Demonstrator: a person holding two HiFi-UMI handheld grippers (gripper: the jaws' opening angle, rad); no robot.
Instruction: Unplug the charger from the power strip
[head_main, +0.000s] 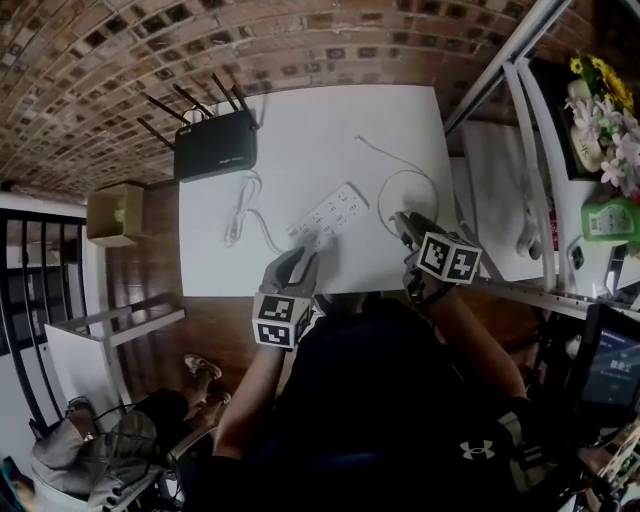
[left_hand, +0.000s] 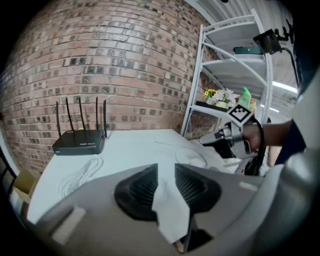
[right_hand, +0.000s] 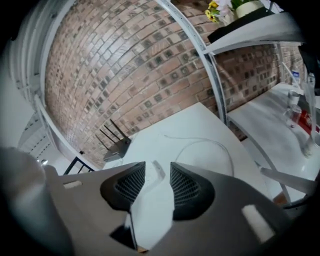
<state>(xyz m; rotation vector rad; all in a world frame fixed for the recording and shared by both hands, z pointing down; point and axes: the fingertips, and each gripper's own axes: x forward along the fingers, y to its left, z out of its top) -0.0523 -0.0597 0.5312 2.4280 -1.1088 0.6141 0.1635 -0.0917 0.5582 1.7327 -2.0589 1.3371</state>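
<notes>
The white power strip (head_main: 332, 212) lies at an angle in the middle of the white table (head_main: 300, 120). A thin white charger cable (head_main: 404, 172) loops on the table to its right, and I cannot pick out the charger body itself. My left gripper (head_main: 303, 256) hovers over the strip's near end. In the left gripper view its jaws (left_hand: 166, 185) stand slightly apart, with only white surface showing between them. My right gripper (head_main: 403, 222) hangs above the near end of the cable loop. Its jaws (right_hand: 157, 187) are apart, with the table and the strip's end (right_hand: 157, 170) visible through the gap.
A black router (head_main: 215, 145) with antennas sits at the table's back left. The strip's white cord (head_main: 240, 212) lies coiled in front of it. A white shelf rack (head_main: 560, 150) with flowers and bottles stands on the right. A cardboard box (head_main: 113, 213) is on the floor at the left.
</notes>
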